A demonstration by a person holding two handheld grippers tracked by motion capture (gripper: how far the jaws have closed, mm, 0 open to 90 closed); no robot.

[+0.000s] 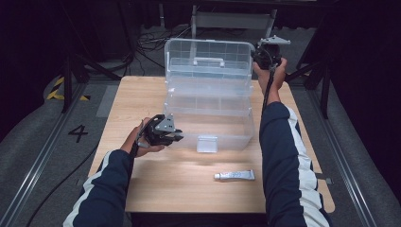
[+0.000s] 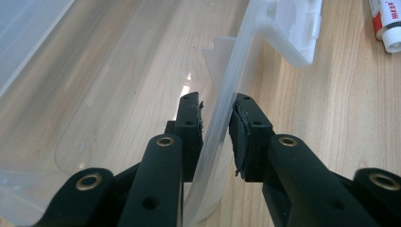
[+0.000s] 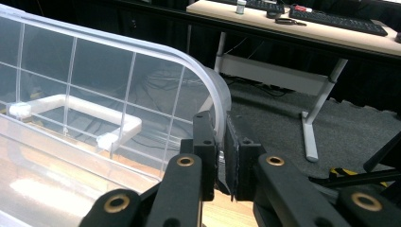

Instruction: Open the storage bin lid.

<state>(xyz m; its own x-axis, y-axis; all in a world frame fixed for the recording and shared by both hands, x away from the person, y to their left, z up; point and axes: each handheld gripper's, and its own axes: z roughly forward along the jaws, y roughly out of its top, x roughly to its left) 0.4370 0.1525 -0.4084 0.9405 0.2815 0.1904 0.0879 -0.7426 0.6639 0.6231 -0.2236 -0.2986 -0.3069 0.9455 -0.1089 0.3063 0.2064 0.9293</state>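
A clear plastic toolbox (image 1: 208,118) stands open on the wooden table (image 1: 142,189), its lid (image 1: 208,52) raised upright at the back. My left gripper (image 1: 177,135) sits at the box's front left corner. In the left gripper view, the left gripper (image 2: 217,123) has its jaws on either side of the thin front wall (image 2: 227,85), pads pressed against it. My right gripper (image 1: 259,56) is held high at the lid's upper right corner. There the right gripper (image 3: 221,137) is shut on the lid's curved rim (image 3: 215,94). The lid's white handle (image 3: 80,111) shows through the plastic.
A small white tube (image 1: 235,175) lies on the table in front of the box, right of centre; its cap end (image 2: 387,23) also shows. The box's front latch (image 1: 207,144) hangs open. Behind the table are floor cables and another desk (image 3: 340,35) with a keyboard.
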